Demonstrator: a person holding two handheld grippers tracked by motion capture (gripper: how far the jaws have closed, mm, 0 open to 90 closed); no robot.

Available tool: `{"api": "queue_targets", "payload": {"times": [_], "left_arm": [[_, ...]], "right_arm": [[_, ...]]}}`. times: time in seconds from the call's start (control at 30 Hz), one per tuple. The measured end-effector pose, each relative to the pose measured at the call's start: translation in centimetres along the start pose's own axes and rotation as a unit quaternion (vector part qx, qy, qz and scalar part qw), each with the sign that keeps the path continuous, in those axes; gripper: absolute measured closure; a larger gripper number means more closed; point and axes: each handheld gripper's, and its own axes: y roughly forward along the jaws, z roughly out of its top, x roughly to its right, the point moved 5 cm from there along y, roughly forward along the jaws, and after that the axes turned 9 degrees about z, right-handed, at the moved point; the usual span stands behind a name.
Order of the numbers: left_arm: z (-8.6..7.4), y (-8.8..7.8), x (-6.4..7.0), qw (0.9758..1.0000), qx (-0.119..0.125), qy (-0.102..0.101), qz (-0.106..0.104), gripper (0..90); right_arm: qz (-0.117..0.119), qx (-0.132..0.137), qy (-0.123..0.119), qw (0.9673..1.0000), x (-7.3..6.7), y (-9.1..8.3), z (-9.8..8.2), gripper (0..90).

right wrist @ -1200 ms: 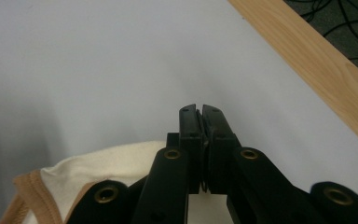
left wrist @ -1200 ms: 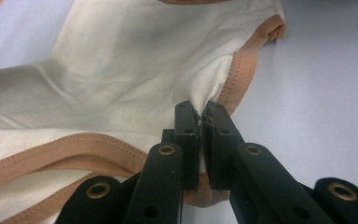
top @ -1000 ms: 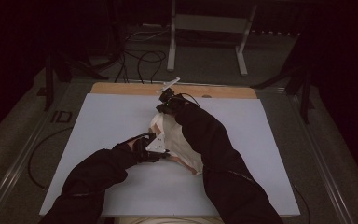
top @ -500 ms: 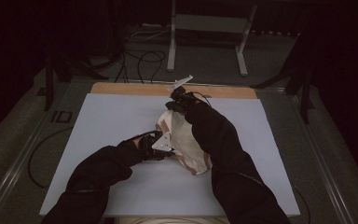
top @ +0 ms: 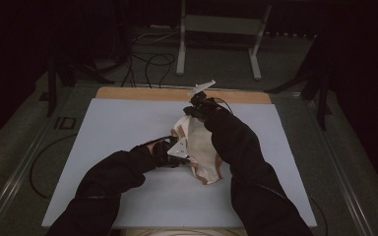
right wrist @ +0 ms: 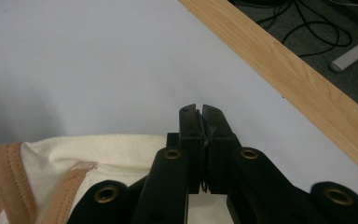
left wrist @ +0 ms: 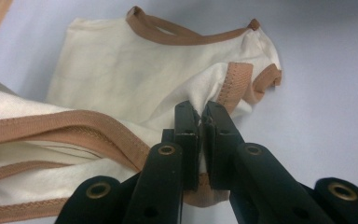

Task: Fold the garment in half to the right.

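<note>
High view shows a person in dark sleeves working a small cream garment [top: 200, 150] with tan trim on the pale counter [top: 103, 132]. The garment lies near the counter's middle, partly gathered between the two hands.

The left claw [top: 186, 158] sits at the garment's near-left edge. In the left gripper view its jaws are pressed together on a fold of the cream cloth [left wrist: 121, 74], just beside a tan-trimmed opening [left wrist: 237, 79], so it is pinching the fabric. The right claw [top: 189, 114] is at the far end of the garment, close to the counter's wooden strip [top: 142, 93]. In the right gripper view its jaws are also pressed together, with a thin bit of something caught low between them. The cream cloth [right wrist: 102, 154] with its tan band [right wrist: 4, 172] lies right beneath and to the left, so I judge it is pinching the far edge, though the held layer itself is barely visible.

The step in hand looks like spreading or folding: both claws hold opposite ends of the garment, which is bunched and wrinkled. The next move probably calls for drawing the two ends apart or carrying one edge over, keeping both pinches firm and the cloth low to the counter, so the fabric lays flat without slipping free.
</note>
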Motion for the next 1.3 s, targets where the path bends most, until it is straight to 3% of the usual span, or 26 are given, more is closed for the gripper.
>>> {"api": "queue_targets", "payload": {"times": [0.43, 1.3], "left_arm": [[0.8, 1.1, 0.6, 0.9996, -0.019, 0.009, -0.017, 85.7], [3.1, 3.3, 0.9, 0.9983, -0.028, 0.02, -0.047, 85.6]], "right_arm": [[-0.001, 0.003, 0.011, 0.9999, 0.4, -0.8, -1.7, 88.1], [-0.015, 0.022, 0.03, 0.9992, 2.4, -3.6, -4.8, 88.1]]}}
